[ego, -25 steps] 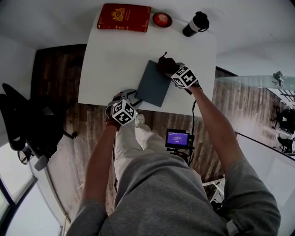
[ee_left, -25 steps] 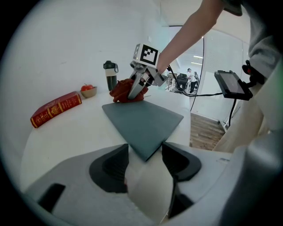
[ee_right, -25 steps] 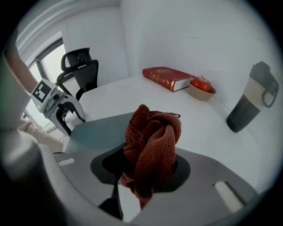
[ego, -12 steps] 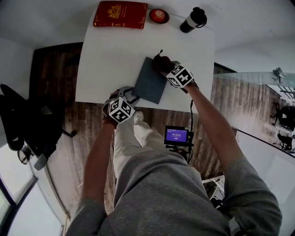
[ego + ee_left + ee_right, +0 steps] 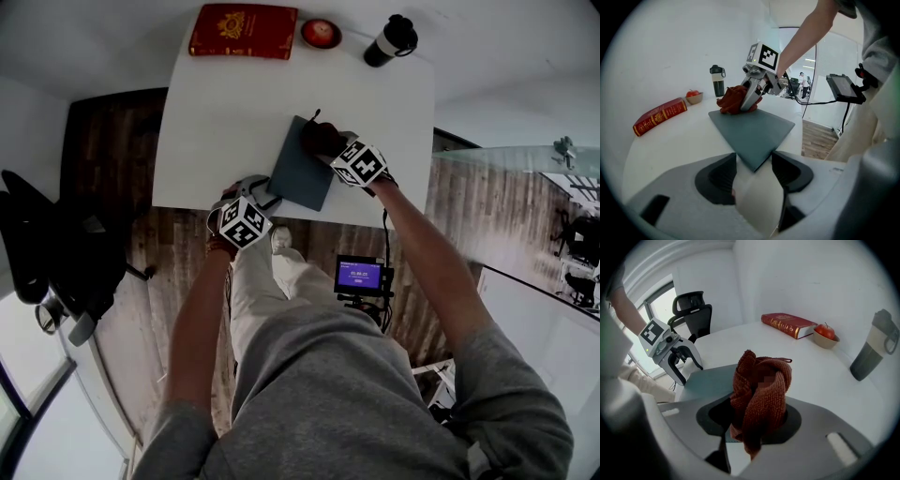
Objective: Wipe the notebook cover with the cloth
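Observation:
A dark grey-blue notebook [image 5: 298, 178] lies flat near the front edge of the white table [image 5: 225, 112]. My right gripper [image 5: 325, 142] is shut on a bunched rust-red cloth [image 5: 317, 137] and presses it on the notebook's far end. The cloth [image 5: 759, 387] fills the right gripper [image 5: 757, 416] in its own view. My left gripper [image 5: 262, 192] stands open at the notebook's near corner. That corner of the notebook [image 5: 752, 129] points into the gap of the left gripper [image 5: 754, 171]; whether either jaw touches it is unclear. In the left gripper view the cloth [image 5: 732, 100] sits on the cover's far edge.
At the table's far edge lie a red book [image 5: 244, 31], a small bowl holding an apple [image 5: 321, 33] and a dark tumbler [image 5: 391, 40]. A black office chair [image 5: 56, 253] stands on the left. A small lit screen [image 5: 361, 277] hangs below the table's front edge.
The right gripper has slid the cloth a little to the left and nearer across the notebook's far end. The left gripper has stayed at the near corner.

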`<action>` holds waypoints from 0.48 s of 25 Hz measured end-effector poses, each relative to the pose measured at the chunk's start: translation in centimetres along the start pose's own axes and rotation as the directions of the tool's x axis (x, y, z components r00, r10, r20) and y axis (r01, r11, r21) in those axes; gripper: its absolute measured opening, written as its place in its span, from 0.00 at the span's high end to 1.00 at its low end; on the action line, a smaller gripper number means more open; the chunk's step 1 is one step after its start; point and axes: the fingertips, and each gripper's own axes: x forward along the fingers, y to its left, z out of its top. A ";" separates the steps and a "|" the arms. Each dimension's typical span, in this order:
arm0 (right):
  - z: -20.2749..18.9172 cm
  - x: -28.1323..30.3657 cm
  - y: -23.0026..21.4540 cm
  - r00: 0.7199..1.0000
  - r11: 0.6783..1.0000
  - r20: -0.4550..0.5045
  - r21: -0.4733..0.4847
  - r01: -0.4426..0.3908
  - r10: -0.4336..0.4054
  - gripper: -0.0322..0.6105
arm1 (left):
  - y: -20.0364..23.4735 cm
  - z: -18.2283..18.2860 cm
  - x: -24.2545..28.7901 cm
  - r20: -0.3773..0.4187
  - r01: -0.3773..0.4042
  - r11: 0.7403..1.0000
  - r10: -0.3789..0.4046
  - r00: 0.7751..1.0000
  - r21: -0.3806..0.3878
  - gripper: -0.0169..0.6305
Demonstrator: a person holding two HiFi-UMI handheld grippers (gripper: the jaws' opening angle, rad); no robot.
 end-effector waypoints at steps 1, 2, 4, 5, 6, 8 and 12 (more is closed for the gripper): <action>0.0 0.0 0.3 1.000 1.000 0.003 -0.001 -0.001 0.001 0.71 | 0.0 0.0 0.0 0.000 0.000 1.000 0.000 1.000 0.000 0.59; 0.0 0.0 0.6 1.000 1.000 0.005 -0.004 -0.002 0.002 0.71 | 0.0 0.0 0.0 0.000 0.000 1.000 0.000 1.000 0.000 0.59; 0.1 0.2 1.2 1.000 1.000 0.008 -0.014 -0.010 0.010 0.71 | 0.1 0.0 0.0 0.000 0.000 1.000 0.000 1.000 0.000 0.59; 0.0 0.2 1.6 1.000 1.000 0.008 -0.019 -0.015 0.015 0.71 | 0.1 0.0 0.1 0.000 0.000 1.000 0.000 1.000 0.000 0.59; 0.0 0.2 1.9 1.000 1.000 0.008 -0.024 -0.019 0.019 0.71 | 0.1 0.0 0.1 0.000 0.000 1.000 0.000 1.000 -0.001 0.59; 0.0 0.3 2.7 1.000 0.999 0.012 -0.029 -0.027 0.028 0.71 | 0.1 0.0 0.0 -0.001 0.000 1.000 0.000 1.000 -0.002 0.59; 0.0 0.4 4.6 0.998 0.998 0.019 -0.045 -0.053 0.054 0.71 | 0.2 -0.1 0.0 -0.001 -0.002 1.000 0.002 1.000 -0.003 0.59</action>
